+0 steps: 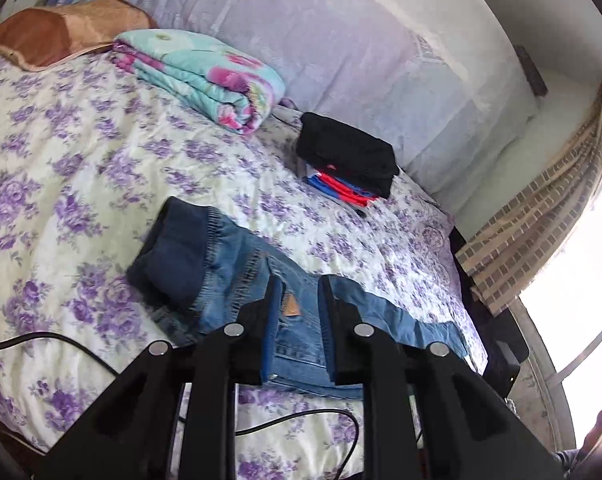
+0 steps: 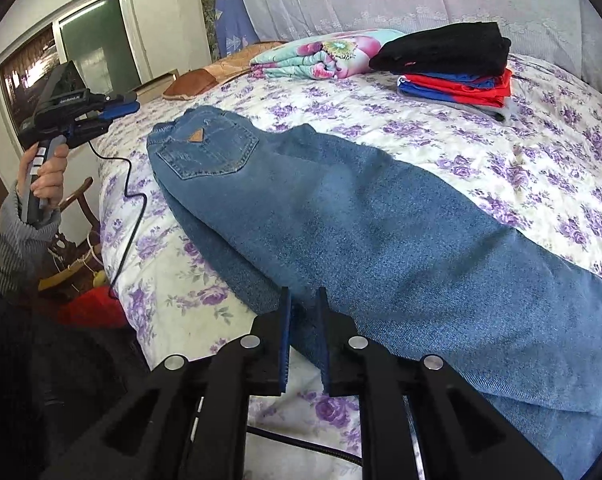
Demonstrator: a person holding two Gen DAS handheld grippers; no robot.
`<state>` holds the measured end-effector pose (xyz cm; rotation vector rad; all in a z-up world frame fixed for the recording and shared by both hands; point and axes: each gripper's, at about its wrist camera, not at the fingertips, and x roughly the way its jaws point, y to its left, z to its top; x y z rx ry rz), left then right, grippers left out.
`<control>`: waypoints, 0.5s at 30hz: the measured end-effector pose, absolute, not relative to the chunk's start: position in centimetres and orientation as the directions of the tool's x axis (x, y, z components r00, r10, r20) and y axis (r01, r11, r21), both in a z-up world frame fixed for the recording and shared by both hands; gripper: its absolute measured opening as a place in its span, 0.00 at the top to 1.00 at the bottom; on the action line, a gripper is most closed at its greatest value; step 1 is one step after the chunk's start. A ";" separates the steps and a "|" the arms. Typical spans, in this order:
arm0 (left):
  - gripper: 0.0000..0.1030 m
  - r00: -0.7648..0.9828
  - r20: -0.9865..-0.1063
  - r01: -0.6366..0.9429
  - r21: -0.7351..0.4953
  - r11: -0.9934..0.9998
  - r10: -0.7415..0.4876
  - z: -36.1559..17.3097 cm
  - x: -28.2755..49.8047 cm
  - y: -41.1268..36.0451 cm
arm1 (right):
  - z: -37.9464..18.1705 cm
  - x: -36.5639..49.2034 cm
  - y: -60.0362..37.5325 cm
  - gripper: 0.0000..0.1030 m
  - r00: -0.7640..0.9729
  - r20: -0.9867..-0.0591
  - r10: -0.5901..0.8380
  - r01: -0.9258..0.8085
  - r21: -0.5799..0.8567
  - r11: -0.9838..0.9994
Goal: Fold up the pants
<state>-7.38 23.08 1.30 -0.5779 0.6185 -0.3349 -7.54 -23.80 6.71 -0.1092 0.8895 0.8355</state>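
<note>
A pair of blue jeans (image 2: 341, 220) lies on the bed, folded lengthwise with one leg over the other, back pocket with a tan patch (image 2: 199, 135) up. In the left wrist view the jeans (image 1: 229, 268) show their dark waistband at the left. My left gripper (image 1: 299, 284) is open, raised above the waist end; it also shows in the right wrist view (image 2: 121, 100), held up off the bed's left side. My right gripper (image 2: 303, 294) is open with a narrow gap, its fingertips at the near edge of the jeans' thigh, holding nothing.
The bed has a white sheet with purple flowers (image 2: 501, 152). A stack of folded clothes, black on top of red and blue (image 2: 453, 64), sits at the back. A folded floral quilt (image 1: 205, 76) and a brown pillow (image 1: 57, 32) lie behind. A black cable (image 2: 135, 200) trails off the edge.
</note>
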 end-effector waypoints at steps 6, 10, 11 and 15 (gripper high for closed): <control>0.75 0.657 -0.489 0.226 -0.598 0.769 -0.573 -0.7 -3.3 17.1 | 7.5 -8.9 -28.3 0.87 0.418 -0.717 0.558 -0.548 0.292 0.784; 0.66 0.636 -0.519 0.242 -0.569 0.786 -0.571 -2.4 -2.0 14.9 | 7.6 -9.1 -32.7 0.48 0.510 -0.683 0.523 -0.360 0.383 0.851; 0.59 0.645 -0.526 0.226 -0.562 0.796 -0.554 -2.8 -2.0 14.8 | 7.5 -9.0 -33.8 0.48 0.527 -0.671 0.521 -0.318 0.413 0.853; 0.55 0.659 -0.528 0.175 -0.585 0.792 -0.535 -4.7 -1.9 16.1 | 6.6 -8.7 -37.8 0.48 0.577 -0.662 0.479 -0.136 0.500 0.855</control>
